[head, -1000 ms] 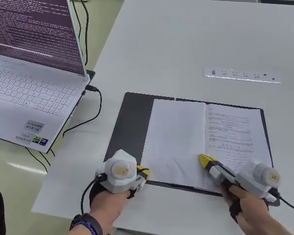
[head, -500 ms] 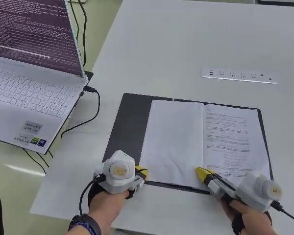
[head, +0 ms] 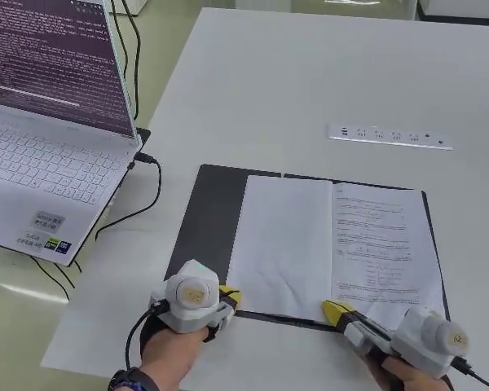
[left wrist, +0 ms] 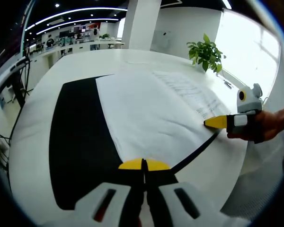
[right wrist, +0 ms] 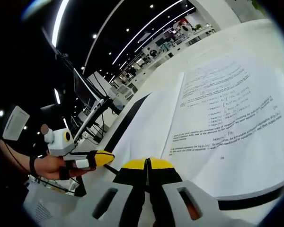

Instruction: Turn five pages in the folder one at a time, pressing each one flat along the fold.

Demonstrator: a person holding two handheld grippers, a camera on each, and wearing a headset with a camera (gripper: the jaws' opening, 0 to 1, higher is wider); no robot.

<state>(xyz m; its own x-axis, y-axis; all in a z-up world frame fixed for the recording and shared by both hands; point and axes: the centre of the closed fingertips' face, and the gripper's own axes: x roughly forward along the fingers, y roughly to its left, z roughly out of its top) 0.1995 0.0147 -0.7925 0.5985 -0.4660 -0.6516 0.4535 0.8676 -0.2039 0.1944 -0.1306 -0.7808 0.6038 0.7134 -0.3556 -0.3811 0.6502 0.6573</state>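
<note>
– White table (head: 253,73), wide and pale, in an open-plan office with ceiling strip lights. What stands on it?

– Open laptop (head: 41,163) at the far left, screen lit with lines of text. Power strip (head: 389,136) set into the surface at the far right. Potted plant (left wrist: 206,51) beyond the table's end, seen in the left gripper view.

– Location of the folder?

– Black folder (head: 208,220) lies open and flat, near the middle of the table. Its left cover is bare. A blank page (head: 281,244) lies left of the fold and a printed page (head: 379,240) right of it.

– Left gripper?

– Left gripper (head: 226,295) is held low at the folder's near edge, by the blank page's near-left corner. Its yellow-tipped fingers (left wrist: 131,164) are closed together with nothing between them. Contact with the cover cannot be confirmed.

– Right gripper?

– Right gripper (head: 336,311) sits at the near edge close to the fold, pointing towards the left gripper. Its fingers (right wrist: 135,164) are likewise pressed together and empty, over the printed page's near-left part. Whether they touch the paper cannot be told.
</note>
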